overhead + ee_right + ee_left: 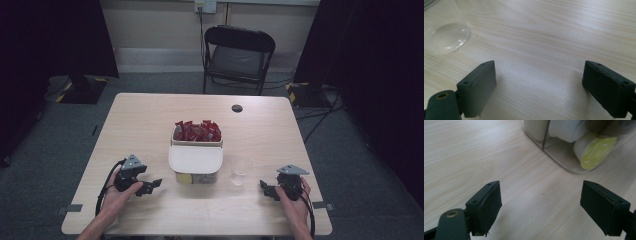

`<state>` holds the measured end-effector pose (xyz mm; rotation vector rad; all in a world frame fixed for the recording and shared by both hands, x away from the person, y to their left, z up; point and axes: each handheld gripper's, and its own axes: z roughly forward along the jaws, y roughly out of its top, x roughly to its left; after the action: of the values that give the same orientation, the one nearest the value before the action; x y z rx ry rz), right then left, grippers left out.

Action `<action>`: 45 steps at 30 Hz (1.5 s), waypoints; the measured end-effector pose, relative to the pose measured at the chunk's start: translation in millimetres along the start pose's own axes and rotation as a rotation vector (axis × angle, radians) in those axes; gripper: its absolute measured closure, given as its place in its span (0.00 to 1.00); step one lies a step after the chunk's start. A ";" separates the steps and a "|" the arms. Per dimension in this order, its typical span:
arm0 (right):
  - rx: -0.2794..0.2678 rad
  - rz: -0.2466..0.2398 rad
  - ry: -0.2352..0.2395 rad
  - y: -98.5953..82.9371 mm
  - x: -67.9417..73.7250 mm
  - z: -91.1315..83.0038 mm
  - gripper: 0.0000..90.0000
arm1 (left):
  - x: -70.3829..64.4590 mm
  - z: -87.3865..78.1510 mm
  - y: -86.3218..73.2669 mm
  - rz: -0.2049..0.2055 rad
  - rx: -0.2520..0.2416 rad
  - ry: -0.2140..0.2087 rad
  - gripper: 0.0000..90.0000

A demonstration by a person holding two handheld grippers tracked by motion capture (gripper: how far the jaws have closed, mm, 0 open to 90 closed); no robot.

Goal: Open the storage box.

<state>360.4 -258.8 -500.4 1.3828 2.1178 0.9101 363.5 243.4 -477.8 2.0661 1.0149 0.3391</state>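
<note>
two hands come in from the bottom of the high view, each one holding a gripper low over the bench [140, 115]. the left gripper [156, 183] rests at the left of the clear box [196, 161], near it but not touching. the right gripper [264, 188] rests at the right, near the clear plastic cup [241, 170], which stands upright just beside the box. the box has two compartments: the far one is full of red packets [197, 131], and the near one is under a white lid [195, 158], with something yellow at its front wall.

from the left gripper view, the fingers [485, 207] are wide apart and hold nothing. bare wood lies between them, and the corner of the box [564, 163] is ahead and a little to the right. through the wall, white round portion cups and one yellow foil top [596, 151] can be seen; the print on it is too blurred to read.

from the right gripper view, the fingers [477, 87] are also wide apart and empty, and the cup [445, 30] is ahead on the left, cut off by the frame, seemingly empty.

the work seems to be at its start, nothing is grasped yet. the next move probably calls for the left gripper to reach the box or its lid while the right one goes to the cup. what lies under the lid is mostly hidden.
</note>
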 end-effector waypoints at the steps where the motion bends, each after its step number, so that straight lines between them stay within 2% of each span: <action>1: 0.001 -0.002 0.000 0.0 -0.2 -0.1 0.13 | -1.1 -0.3 0.9 0.001 -0.004 -0.006 0.19; 5: 0.001 -0.002 0.000 0.0 -0.2 -0.1 0.13 | -5.9 -0.5 5.8 0.007 -0.022 -0.030 0.19; 14: 0.000 0.000 0.000 0.0 0.0 0.0 0.13 | -15.2 1.3 14.5 0.019 -0.026 -0.088 0.21; 18: 0.001 -0.003 0.000 0.0 -0.2 0.0 0.13 | -18.5 1.9 18.1 0.030 -0.035 -0.095 0.21; 25: 0.001 -0.002 0.000 0.0 -0.2 -0.1 0.13 | -23.0 1.9 25.7 0.024 -0.055 -0.111 0.21; 34: 0.001 -0.002 0.000 0.0 -0.2 0.0 0.13 | -24.5 -2.1 37.8 0.056 -0.072 -0.130 0.21; 38: 0.000 -0.003 0.000 0.0 -0.2 0.0 0.13 | -22.9 -3.3 42.9 0.034 -0.092 -0.151 0.21; 39: 0.000 -0.001 0.001 0.0 -0.1 0.0 0.13 | -22.5 -3.1 46.1 0.039 -0.096 -0.154 0.21; 45: 0.000 -0.001 0.001 0.1 -0.2 0.1 0.13 | -21.5 -1.6 48.9 0.026 -0.093 -0.149 0.21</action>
<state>360.5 -258.9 -500.4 1.3812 2.1194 0.9111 375.6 210.1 -437.7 1.9906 0.8672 0.2369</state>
